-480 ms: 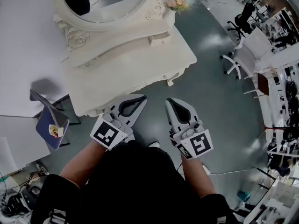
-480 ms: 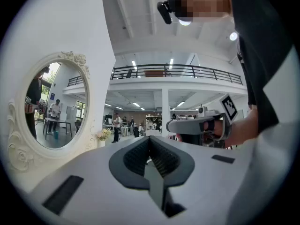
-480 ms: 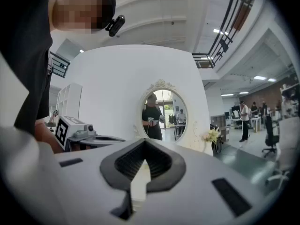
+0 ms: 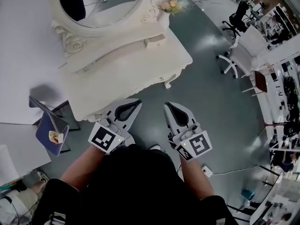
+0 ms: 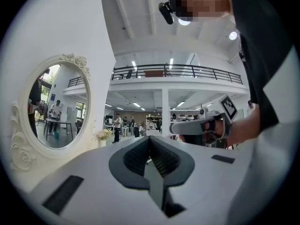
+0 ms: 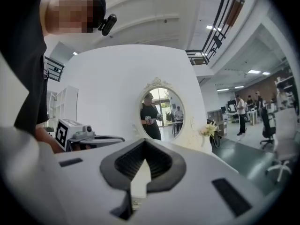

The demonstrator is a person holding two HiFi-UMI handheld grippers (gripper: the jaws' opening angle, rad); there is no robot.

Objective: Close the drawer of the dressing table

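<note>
Near the front edge of the dressing table [image 4: 136, 64], a person stands holding both tools level over the grey floor [image 4: 206, 102], side by side and apart. The left hand-held gripper [image 4: 137, 102] has its jaws pressed together with nothing between them, its tip just short of the surface's front edge. The right hand-held gripper [image 4: 168, 105] is likewise pressed together and empty, further out from that edge. An oval mirror [image 4: 103, 3] rises along the back edge of the surface, and flowers [image 4: 169, 4] sit at the back right corner. A small drawer [image 4: 154, 42] with a handle sits in the raised tier below the mirror, toward the right end. I cannot tell whether it is pushed fully in. A white office chair [image 4: 239, 55] stands well apart.
</note>
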